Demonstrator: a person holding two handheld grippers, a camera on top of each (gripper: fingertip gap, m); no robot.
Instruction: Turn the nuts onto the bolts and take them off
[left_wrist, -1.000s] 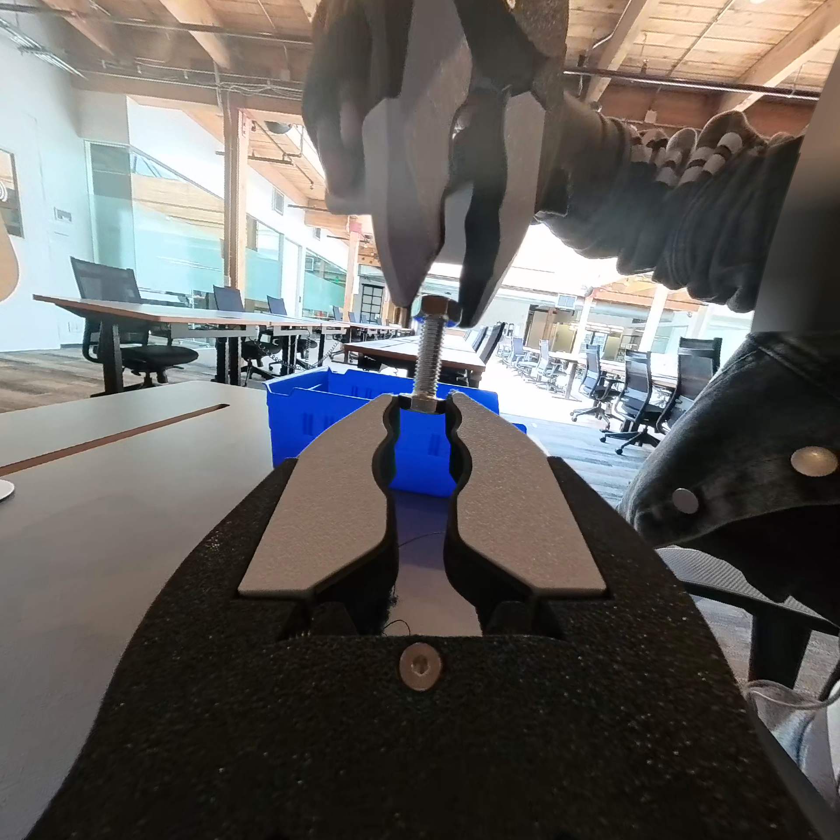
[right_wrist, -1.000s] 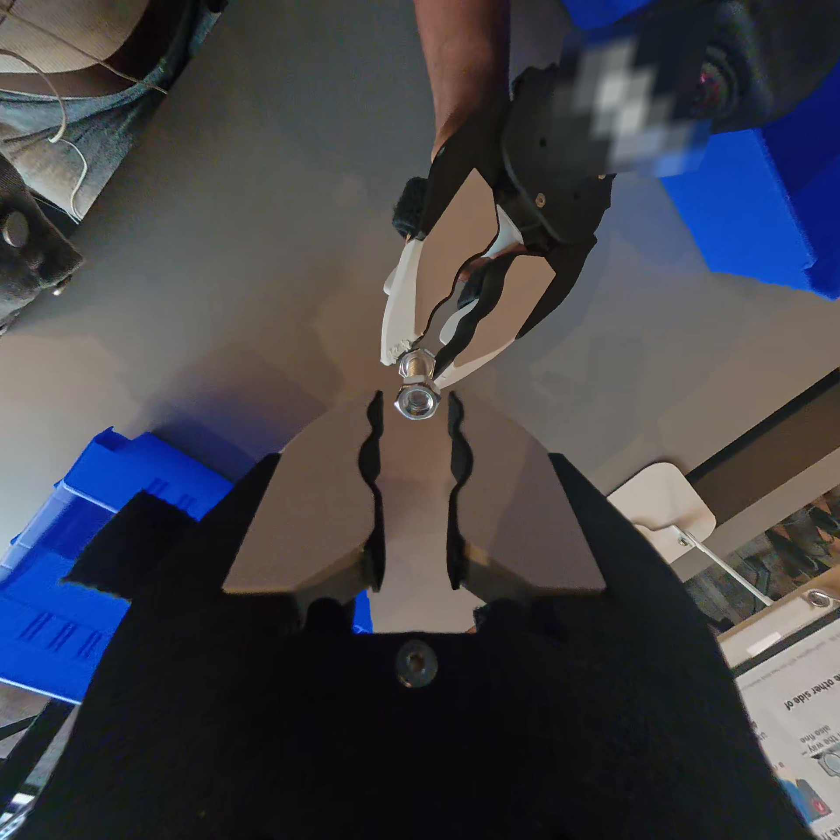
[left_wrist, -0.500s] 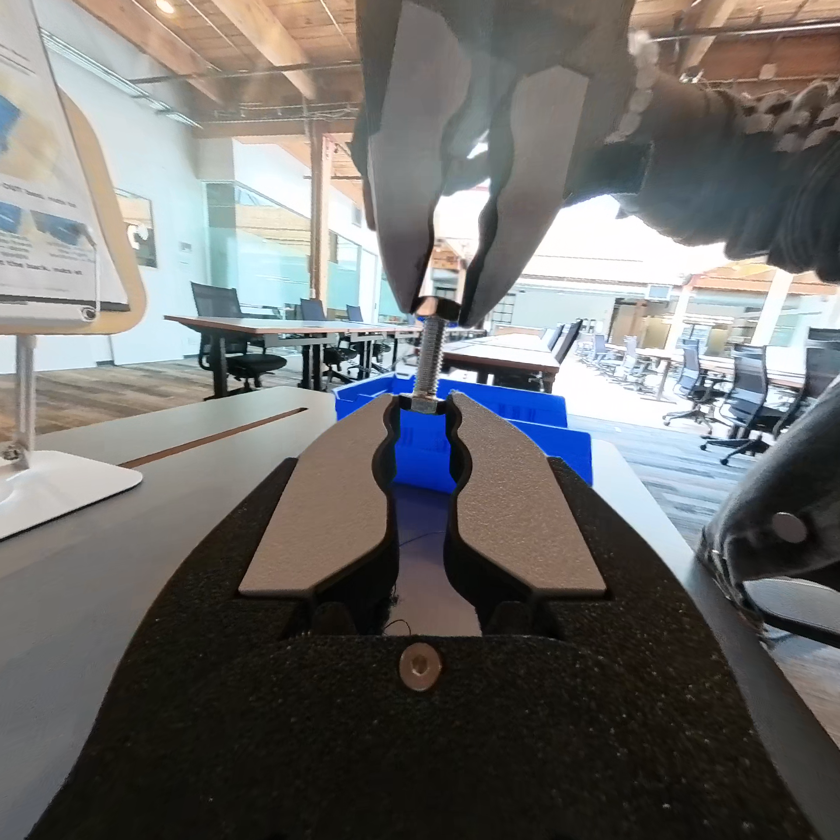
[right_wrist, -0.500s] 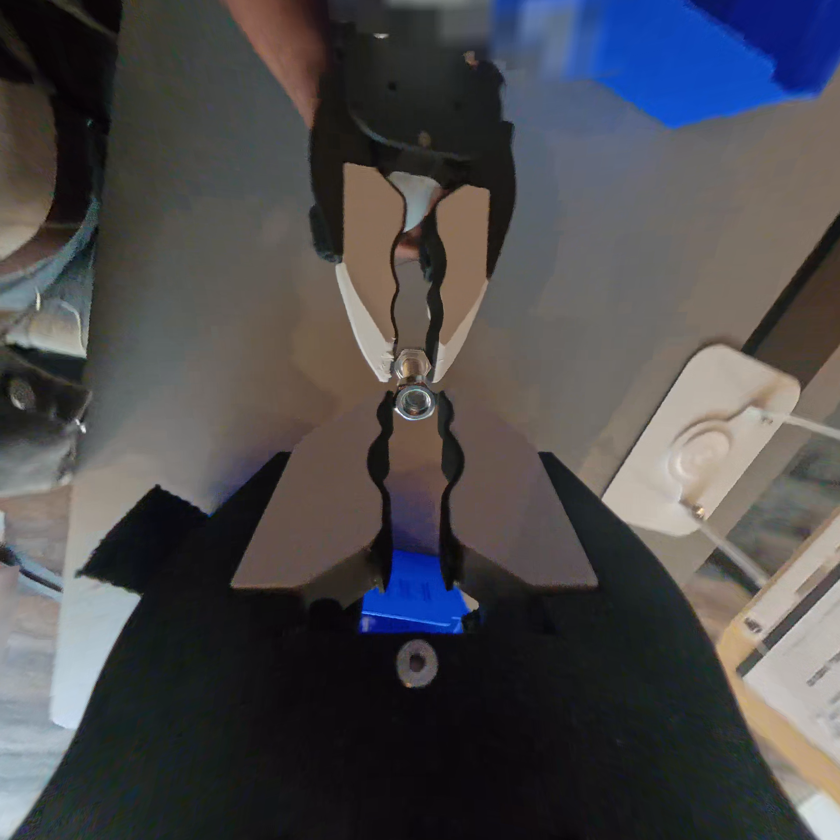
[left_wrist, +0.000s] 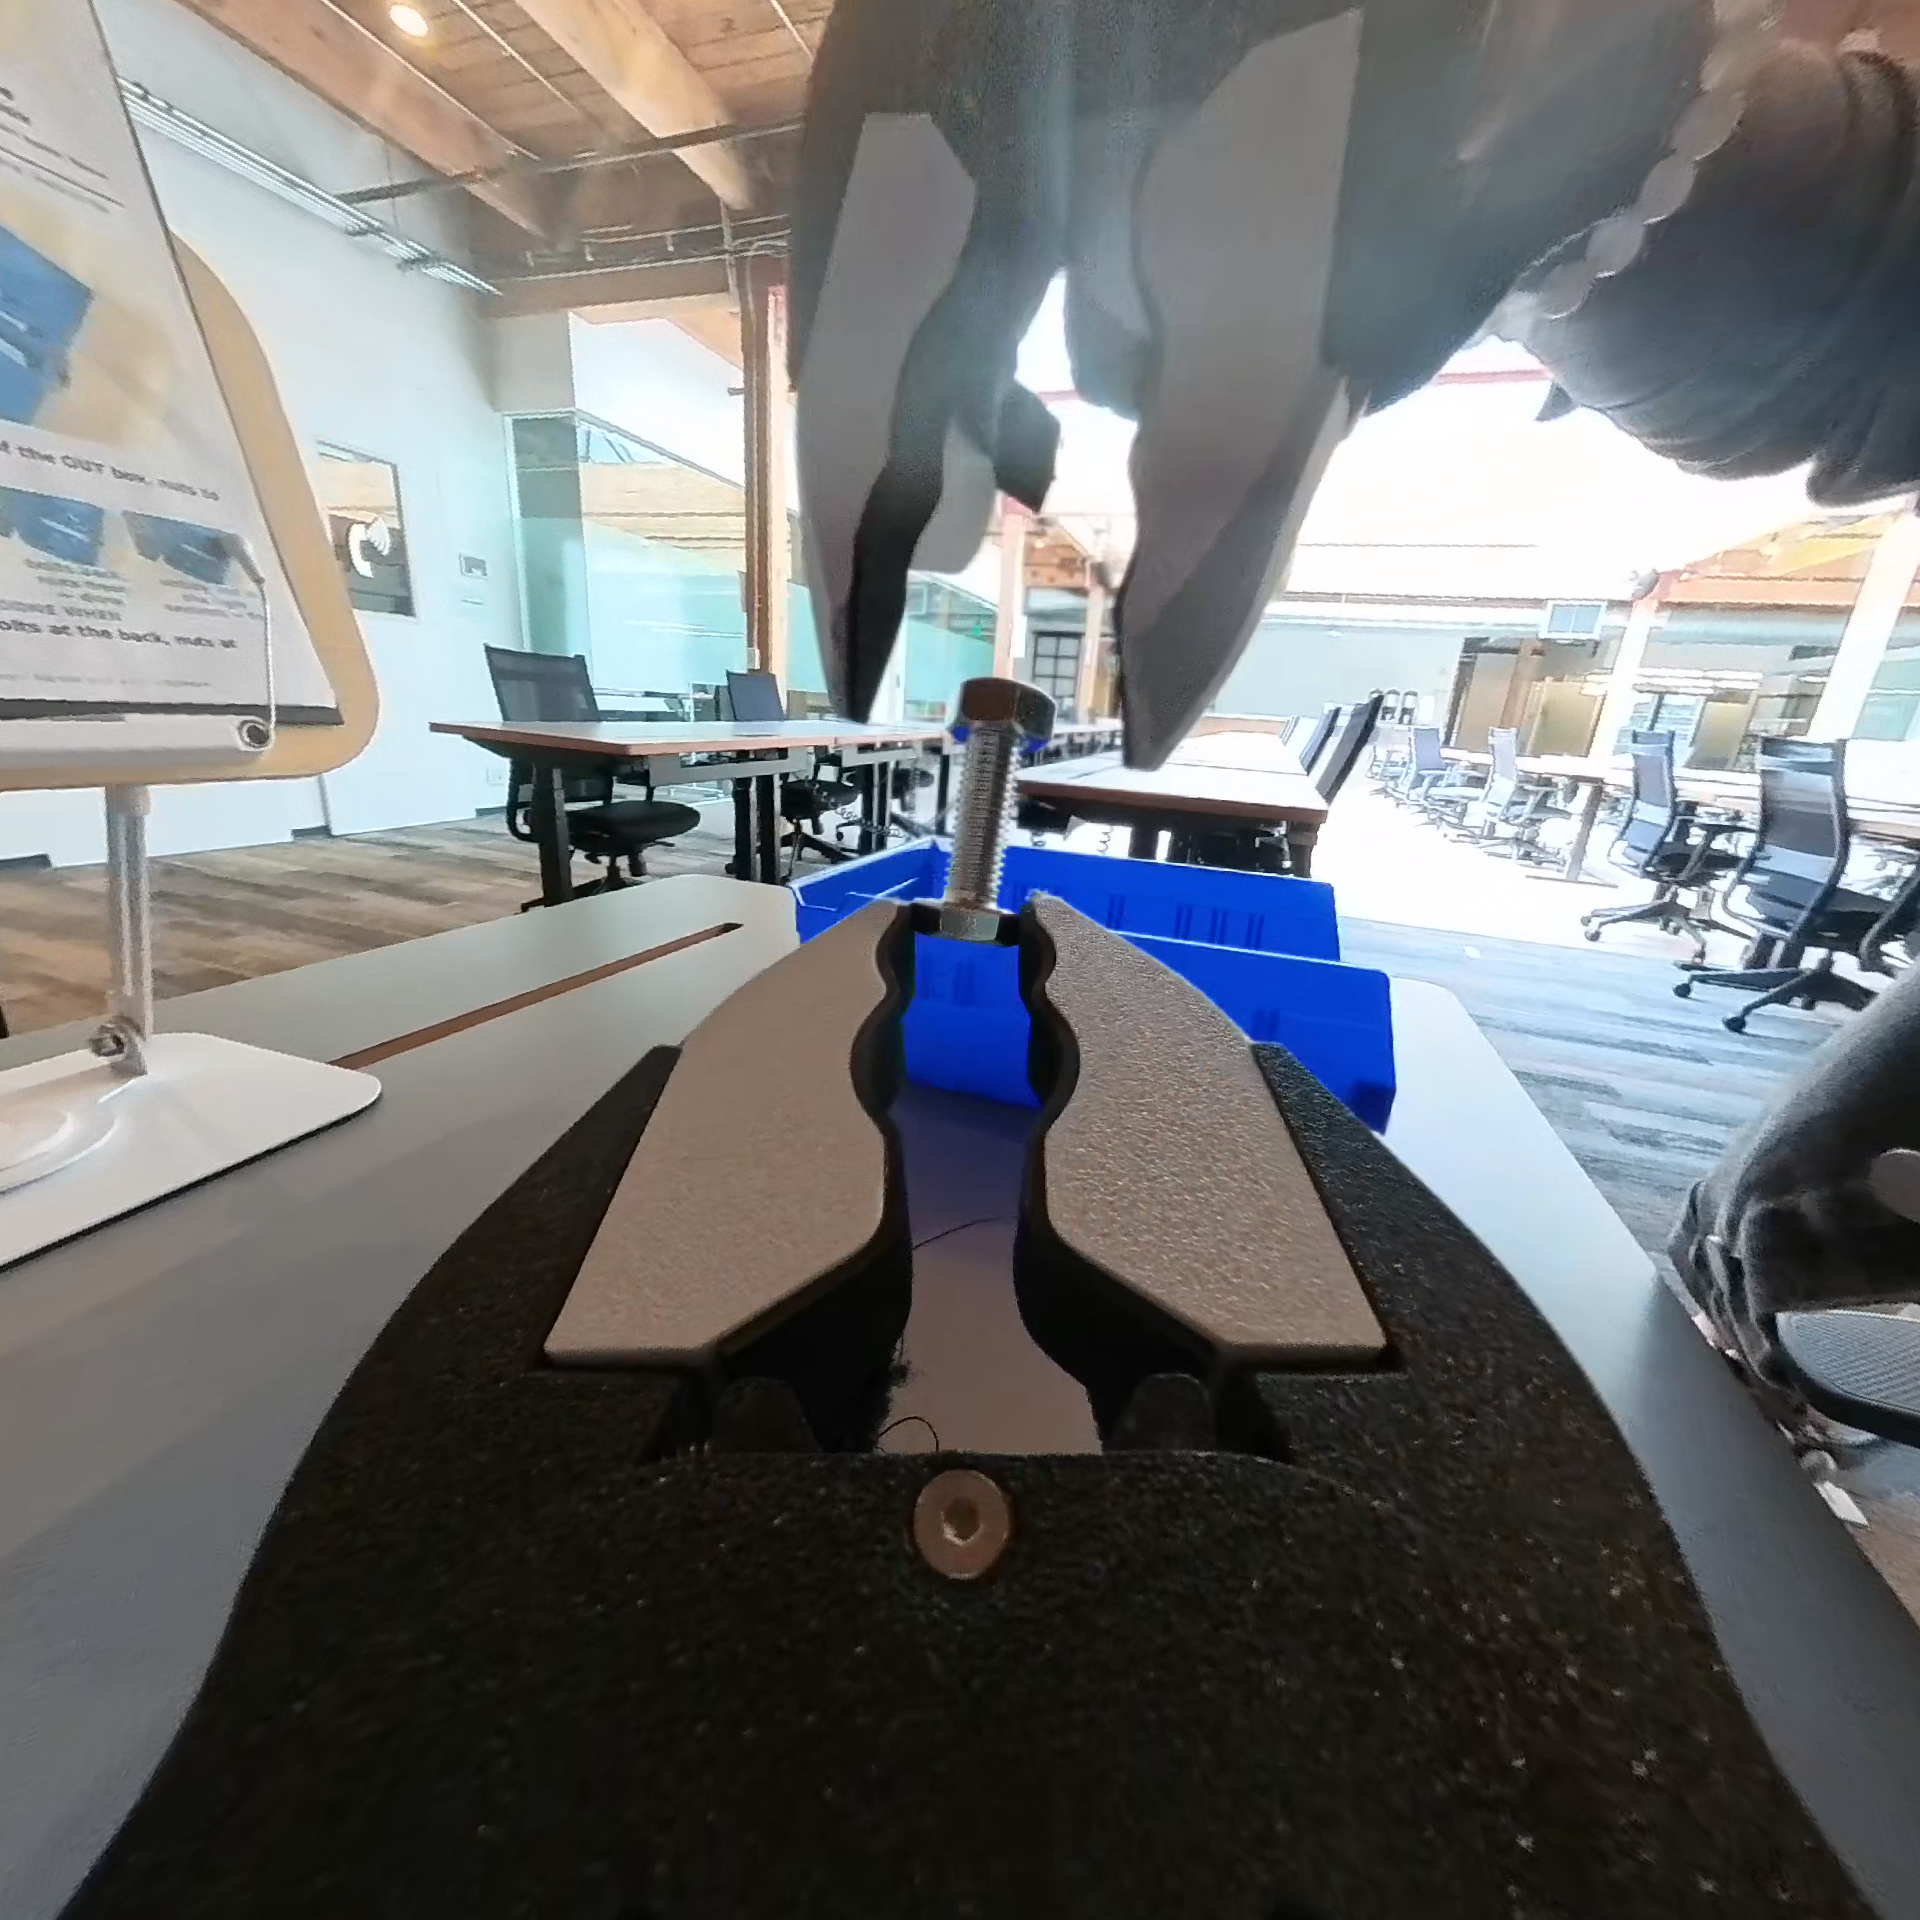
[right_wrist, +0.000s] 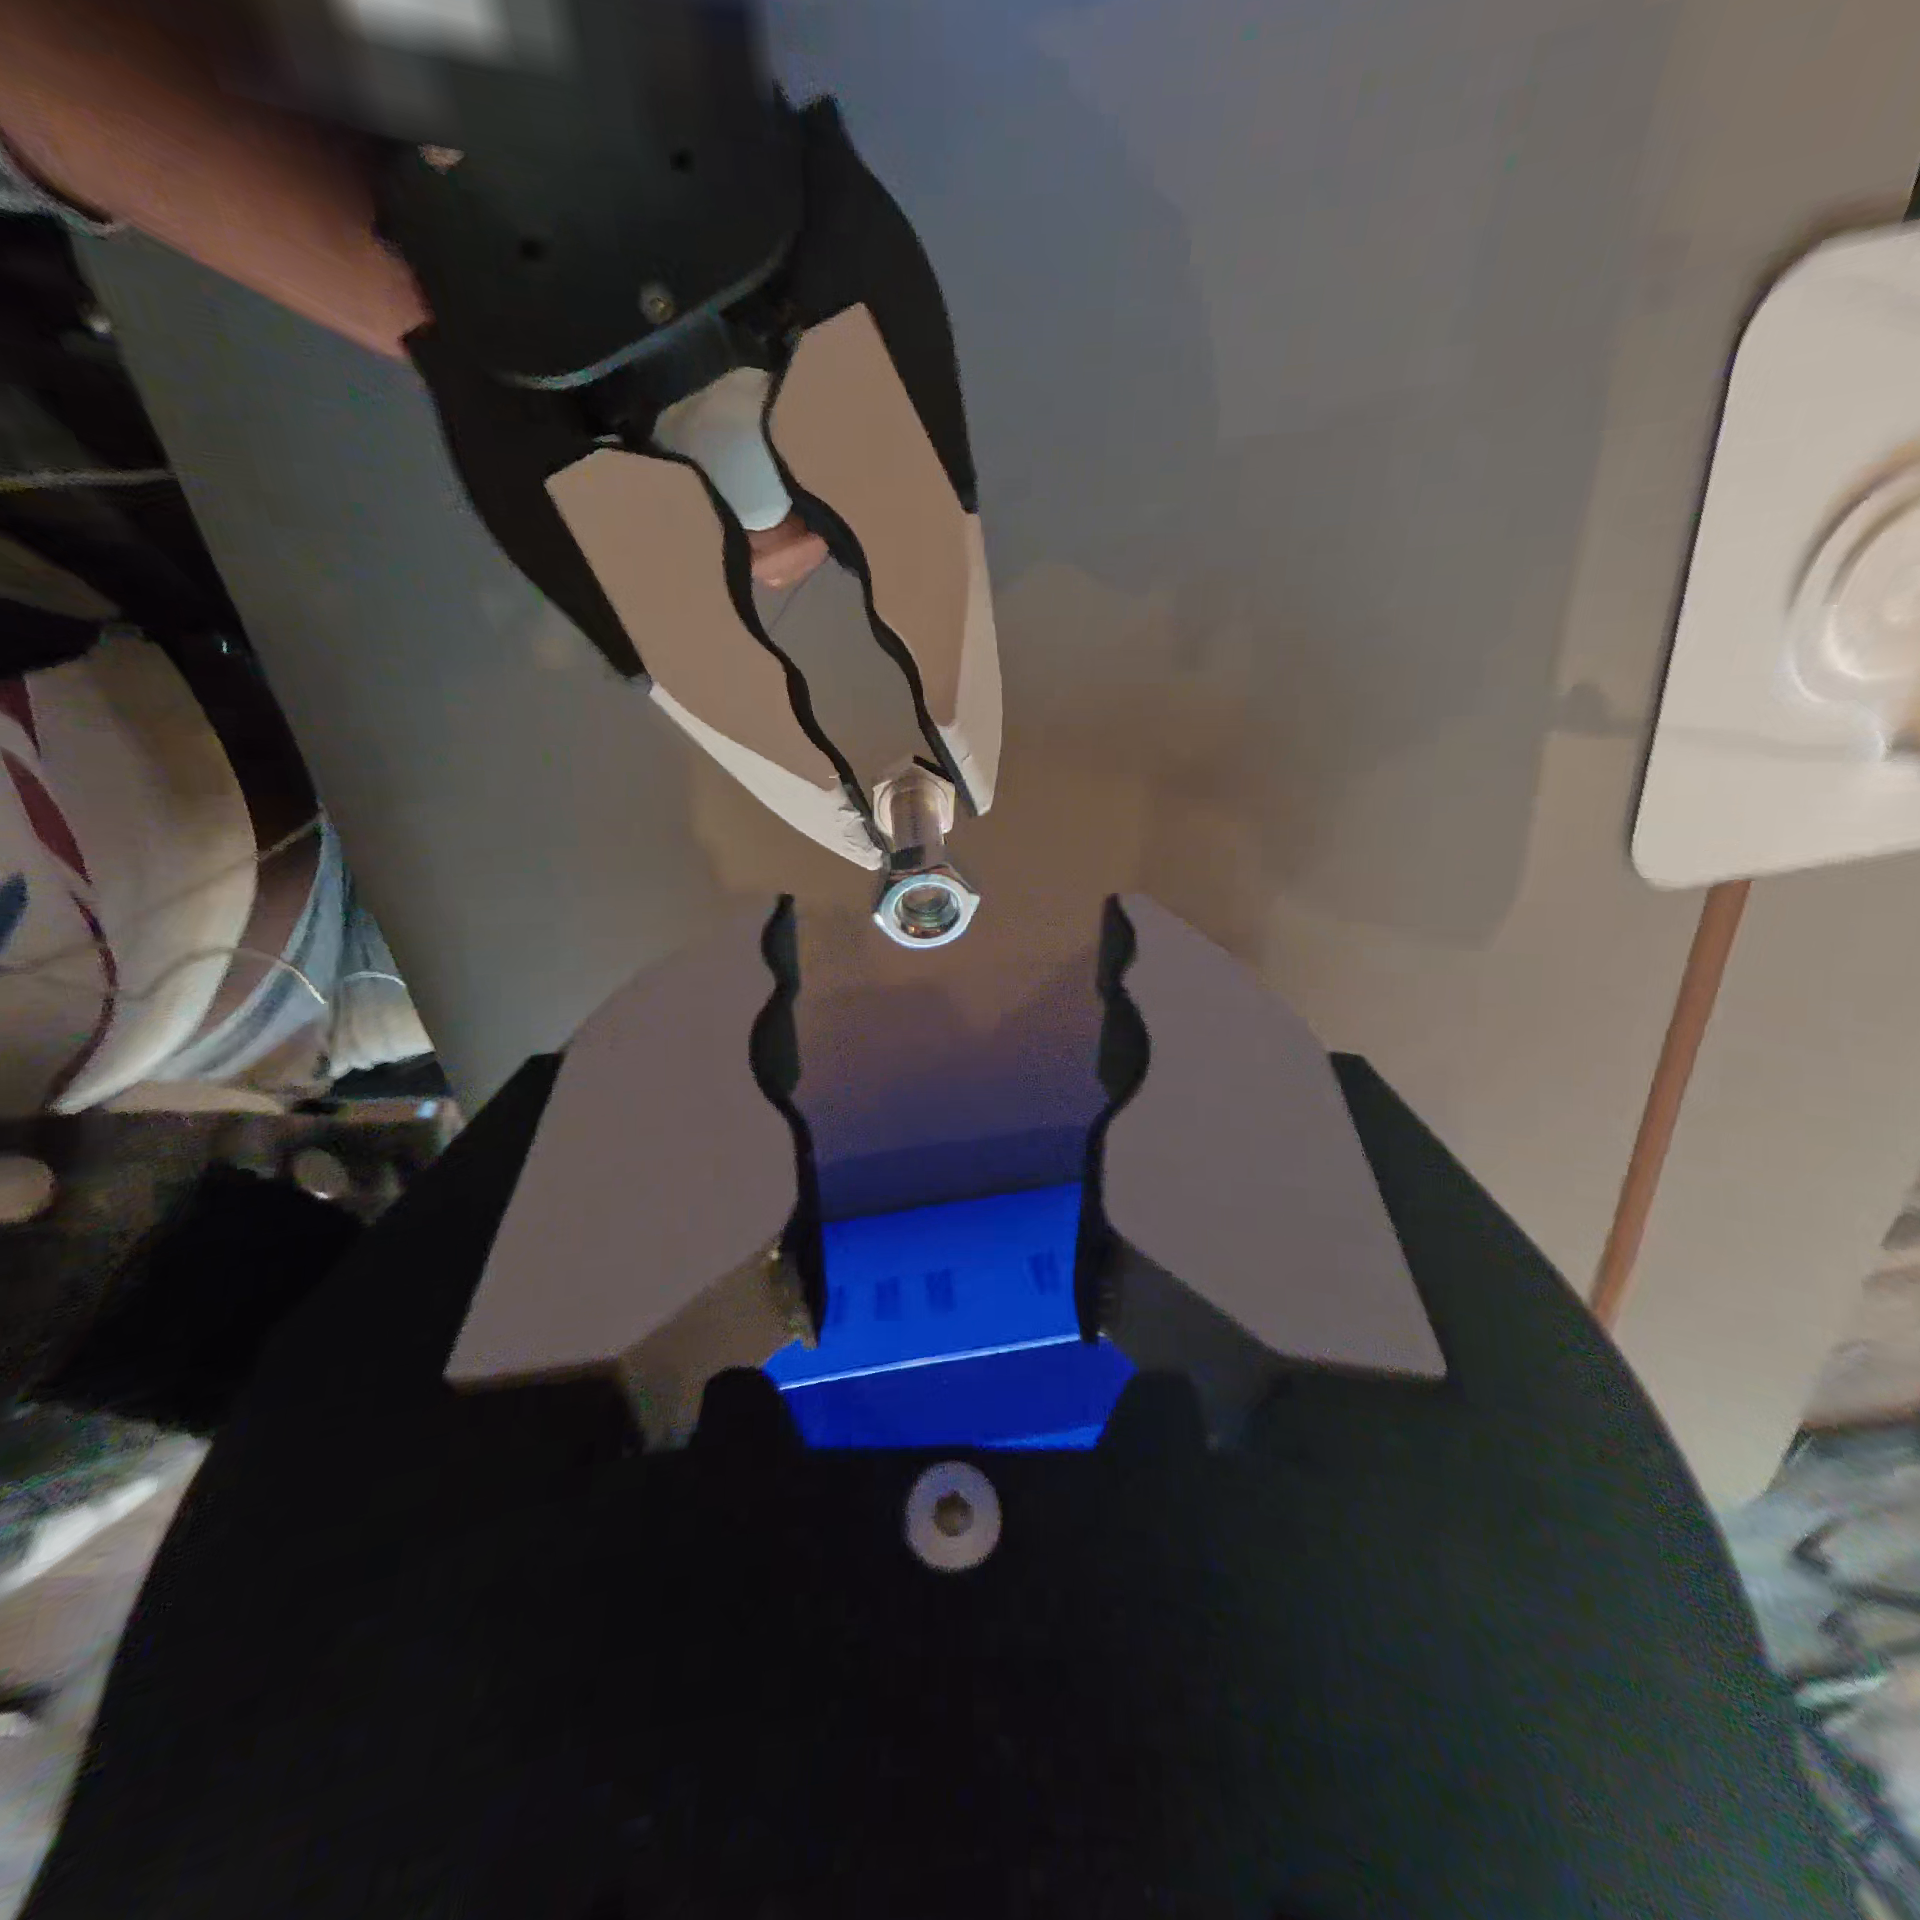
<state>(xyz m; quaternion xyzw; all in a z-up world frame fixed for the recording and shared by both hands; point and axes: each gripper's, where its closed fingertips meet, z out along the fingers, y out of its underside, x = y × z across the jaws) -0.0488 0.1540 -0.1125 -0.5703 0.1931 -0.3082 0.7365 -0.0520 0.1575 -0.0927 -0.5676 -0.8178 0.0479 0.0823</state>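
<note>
A silver bolt (left_wrist: 977, 810) stands upright above the grey table (left_wrist: 208, 1403). My left gripper (left_wrist: 966, 916) is shut on the bolt's lower hex end. A nut (left_wrist: 1006, 707) sits at the top of the thread. My right gripper (left_wrist: 997, 727) hangs over it from above, open, one fingertip on each side of the nut and clear of it. In the right wrist view I look down on the nut (right_wrist: 923, 906), which lies between my open right gripper's (right_wrist: 948, 920) tips. The left gripper (right_wrist: 914, 821) shows beyond it, holding the bolt (right_wrist: 912, 821).
Blue bins (left_wrist: 1164, 966) stand on the table just behind the bolt, and one shows under the right gripper (right_wrist: 935, 1320). A sign stand with a white base (left_wrist: 156, 1112) is at the left, also in the right wrist view (right_wrist: 1787, 582). A person's jeans (left_wrist: 1818, 1195) are at the right.
My right gripper was closed on the nut half a second ago and has now opened off it. Both grippers have swung round. The left gripper still holds the bolt.
</note>
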